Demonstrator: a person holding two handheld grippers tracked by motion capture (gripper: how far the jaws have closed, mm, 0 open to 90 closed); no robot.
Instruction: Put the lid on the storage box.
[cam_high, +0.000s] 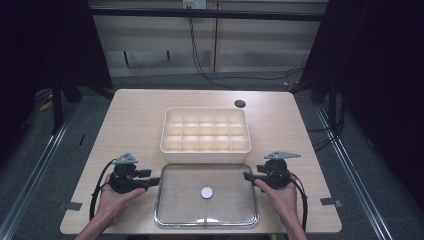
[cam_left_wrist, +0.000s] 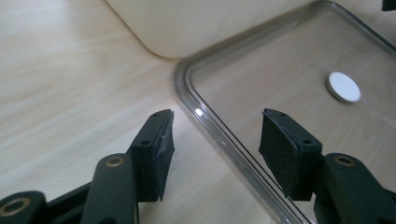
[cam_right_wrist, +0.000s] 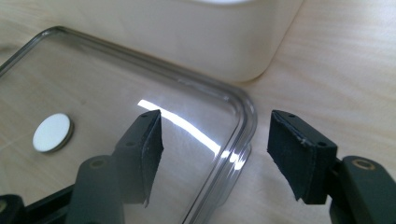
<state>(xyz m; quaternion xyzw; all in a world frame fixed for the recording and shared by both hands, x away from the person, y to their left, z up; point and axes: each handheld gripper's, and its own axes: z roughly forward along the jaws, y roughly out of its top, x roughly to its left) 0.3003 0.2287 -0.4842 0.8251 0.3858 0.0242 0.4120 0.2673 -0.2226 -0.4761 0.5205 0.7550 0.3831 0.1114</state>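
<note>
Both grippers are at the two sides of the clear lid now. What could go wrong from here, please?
1. The clear rectangular plastic lid has a thin rim; the left gripper and right gripper, both open, straddle it near corners, so a shallow grip might slip.
2. Uneven lifting could tilt the lid.
3. The cream compartment tray sits close behind, so the lid may bump it.

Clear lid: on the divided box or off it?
Off. The clear lid lies flat on the table in front of the cream divided box, whose compartments stand uncovered and look empty.
</note>
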